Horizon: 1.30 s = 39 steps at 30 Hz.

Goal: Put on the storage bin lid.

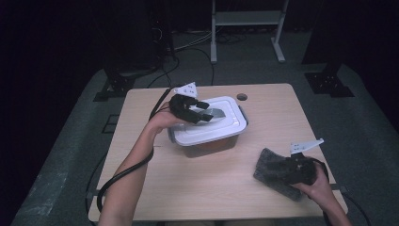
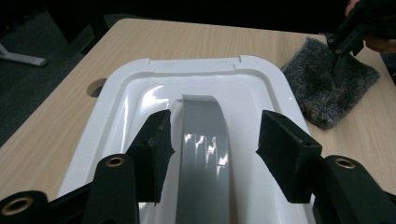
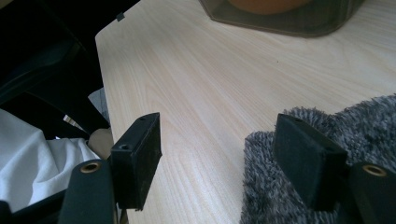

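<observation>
Straddling grey lid handle [image 2: 203, 154], left hand-held gripper [image 2: 212, 140] jaws apart, not gripping, w/ cloth [image 2: 329, 88] beyond.

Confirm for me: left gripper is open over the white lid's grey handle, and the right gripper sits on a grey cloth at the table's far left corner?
Not quite. The grey cloth under the right gripper lies at the table's near right corner, as the high view shows. The left gripper is open astride the lid's grey handle.

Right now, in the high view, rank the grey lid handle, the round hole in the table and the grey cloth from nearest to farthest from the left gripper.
1. Grey lid handle: right at the left gripper, between its open jaws, on the white lid.
2. Round hole: beyond the box, near the table's far edge.
3. Grey cloth: at the table's near right, under the right gripper.
</observation>
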Available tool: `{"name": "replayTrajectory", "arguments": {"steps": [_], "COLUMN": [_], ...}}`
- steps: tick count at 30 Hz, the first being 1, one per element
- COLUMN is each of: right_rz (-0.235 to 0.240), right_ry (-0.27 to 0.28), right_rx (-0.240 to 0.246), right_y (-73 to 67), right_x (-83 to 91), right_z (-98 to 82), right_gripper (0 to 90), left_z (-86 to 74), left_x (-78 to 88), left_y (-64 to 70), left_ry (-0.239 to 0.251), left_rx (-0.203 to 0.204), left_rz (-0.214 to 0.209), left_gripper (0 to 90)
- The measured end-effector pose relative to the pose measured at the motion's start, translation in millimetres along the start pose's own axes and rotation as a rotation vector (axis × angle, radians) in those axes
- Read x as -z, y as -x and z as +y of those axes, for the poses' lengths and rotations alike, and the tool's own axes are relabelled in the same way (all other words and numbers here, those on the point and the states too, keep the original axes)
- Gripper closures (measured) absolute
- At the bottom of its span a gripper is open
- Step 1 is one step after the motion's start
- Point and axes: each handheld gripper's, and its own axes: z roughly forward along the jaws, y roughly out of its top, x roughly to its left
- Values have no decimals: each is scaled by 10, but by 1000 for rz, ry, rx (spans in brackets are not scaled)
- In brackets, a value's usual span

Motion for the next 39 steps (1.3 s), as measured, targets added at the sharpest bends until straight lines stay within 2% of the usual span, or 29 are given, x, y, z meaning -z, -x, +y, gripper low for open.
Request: {"name": "replayTrajectory", "arguments": {"steps": [9, 14, 19, 21, 23, 24, 29, 39], "right_rz": [0, -1, -8, -8, -9, -9, -16, -16], "right_ry": [6, 3, 5, 4, 5, 6, 4, 5], "right_rx": [-1, -5, -5, -9, -11, -10, -6, -4], "right_y": [3, 11, 18, 19, 20, 19, 6, 4], "right_x": [2, -4, 2, 3, 2, 0, 0, -3], "right_z": [0, -3, -3, -5, -4, -2, 17, 16], "right_gripper": [310, 308, 304, 304, 303, 303, 303, 302], "left_z": [-7, 12, 9, 4, -5, -8, -26, -156], "left_x": [74, 116, 167, 185, 211, 229, 297, 453], "left_y": [90, 153, 192, 211, 229, 232, 279, 363], "left_ry": [35, 32, 43, 35, 44, 43, 52, 58], "left_rx": [25, 7, 10, 6, 18, 10, 21, 36], "left_rz": [-2, -5, -7, -1, -2, -1, 13, 42], "left_gripper": [349, 324, 297, 282, 270, 268, 229, 200]}}
